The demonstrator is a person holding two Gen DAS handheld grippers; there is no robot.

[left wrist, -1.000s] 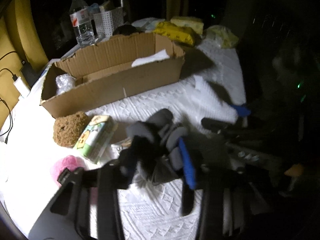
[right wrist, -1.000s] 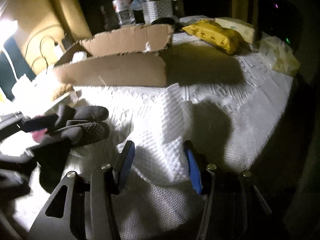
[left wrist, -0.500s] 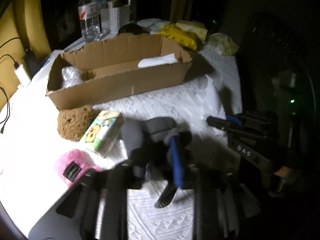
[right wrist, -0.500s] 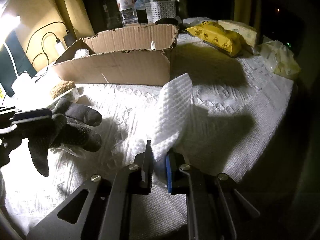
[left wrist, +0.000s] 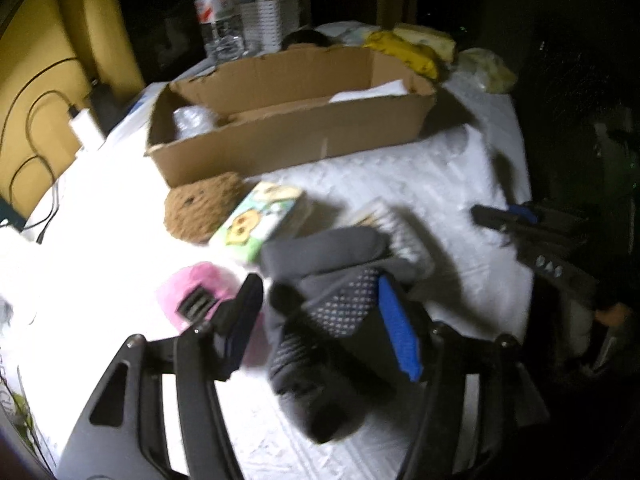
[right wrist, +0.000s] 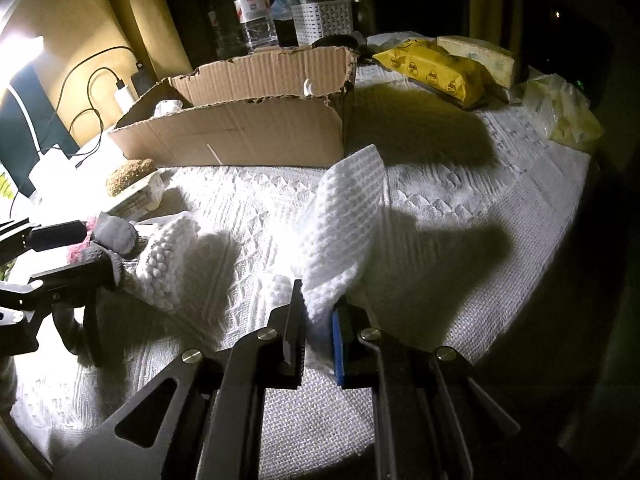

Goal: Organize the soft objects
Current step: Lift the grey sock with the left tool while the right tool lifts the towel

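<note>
My left gripper (left wrist: 320, 316) is shut on a pair of grey dotted gloves (left wrist: 332, 280) and holds them above the white bedspread (left wrist: 400, 176). It also shows in the right wrist view (right wrist: 80, 252) at the left edge. My right gripper (right wrist: 316, 320) is shut on a white waffle cloth (right wrist: 348, 216), lifted so it stands up from the bedspread. An open cardboard box (left wrist: 288, 120) sits behind, also in the right wrist view (right wrist: 240, 120). A brown fuzzy ball (left wrist: 204, 208), a green printed packet (left wrist: 260, 220) and a pink plush (left wrist: 192, 296) lie near the gloves.
A water bottle (right wrist: 256, 12) and a white basket (right wrist: 324, 20) stand behind the box. A yellow packet (right wrist: 436, 72) and a plastic bag (right wrist: 564, 108) lie at the back right. A white knobbly cloth (right wrist: 168, 264) lies left. A charger and cables (left wrist: 80, 120) are far left.
My left gripper has lifted the gloves and drawn back, uncovering the white knobbly cloth. My right gripper, open a second ago, shut on the waffle cloth and has raised it higher.
</note>
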